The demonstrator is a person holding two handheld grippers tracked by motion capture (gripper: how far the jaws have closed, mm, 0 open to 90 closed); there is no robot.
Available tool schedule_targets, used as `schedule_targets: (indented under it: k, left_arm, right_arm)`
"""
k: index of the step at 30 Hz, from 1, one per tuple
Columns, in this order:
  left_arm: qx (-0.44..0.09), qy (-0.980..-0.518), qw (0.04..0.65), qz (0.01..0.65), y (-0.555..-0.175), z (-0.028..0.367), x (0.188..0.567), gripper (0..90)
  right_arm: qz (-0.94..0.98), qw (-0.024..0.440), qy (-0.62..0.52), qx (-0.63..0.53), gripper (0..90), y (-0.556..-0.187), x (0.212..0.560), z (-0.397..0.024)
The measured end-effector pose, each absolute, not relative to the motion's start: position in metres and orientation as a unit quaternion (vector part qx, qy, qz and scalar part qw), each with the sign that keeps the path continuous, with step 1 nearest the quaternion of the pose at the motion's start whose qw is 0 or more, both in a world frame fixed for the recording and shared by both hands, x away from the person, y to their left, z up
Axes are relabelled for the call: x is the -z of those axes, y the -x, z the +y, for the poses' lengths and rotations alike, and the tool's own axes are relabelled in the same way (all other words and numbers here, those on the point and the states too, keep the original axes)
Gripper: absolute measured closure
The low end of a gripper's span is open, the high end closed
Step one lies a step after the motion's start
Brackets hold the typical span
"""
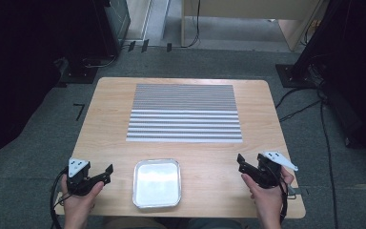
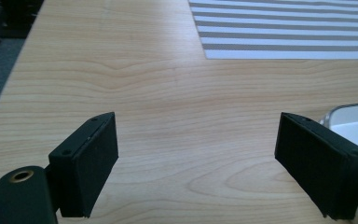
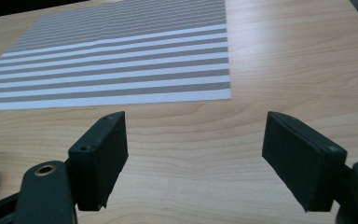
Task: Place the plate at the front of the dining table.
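Pale wooden table [image 1: 205, 157] carries a grey-and-white striped woven placemat [image 1: 184, 113] across its middle. A shallow silver rectangular metal tray [image 1: 156, 183] sits at the near edge, between my hands. My left gripper [image 1: 106, 172] is just beside it, jaws spread, nothing held. My right gripper [image 1: 241, 163] is farther from it, released, nothing between the jaws.

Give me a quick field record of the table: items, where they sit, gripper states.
table: light wooden table
mat: striped placemat, flat at the centre
tray: empty metal tray at the near edge, between the hands
left gripper: open, nothing between its jaws, left of the tray
right gripper: open, nothing between its jaws, right of the tray
contact: neither gripper touches tray or mat
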State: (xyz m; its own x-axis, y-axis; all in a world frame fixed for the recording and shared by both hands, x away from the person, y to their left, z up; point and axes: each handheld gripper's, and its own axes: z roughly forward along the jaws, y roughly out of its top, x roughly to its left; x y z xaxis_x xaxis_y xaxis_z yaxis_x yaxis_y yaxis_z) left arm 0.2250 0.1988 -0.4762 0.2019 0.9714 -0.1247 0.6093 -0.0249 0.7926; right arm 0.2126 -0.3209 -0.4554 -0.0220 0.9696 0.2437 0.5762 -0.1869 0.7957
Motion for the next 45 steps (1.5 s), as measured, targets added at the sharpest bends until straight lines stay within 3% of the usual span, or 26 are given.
schedule_targets:
  k: [7,45]
  left_arm:
    - [-0.230,-0.685,0.386,0.574,-0.223,0.188,0.475,13.2]
    - [-0.209,-0.705,0.392,0.552,-0.212,0.149,0.473,14.6]
  right_arm:
    - [0.611,0.237,-0.636,-0.407,25.9,-0.211,0.452,-0.301]
    - [0.666,0.217,-0.575,-0.423,27.6,-0.204,0.448,-0.230]
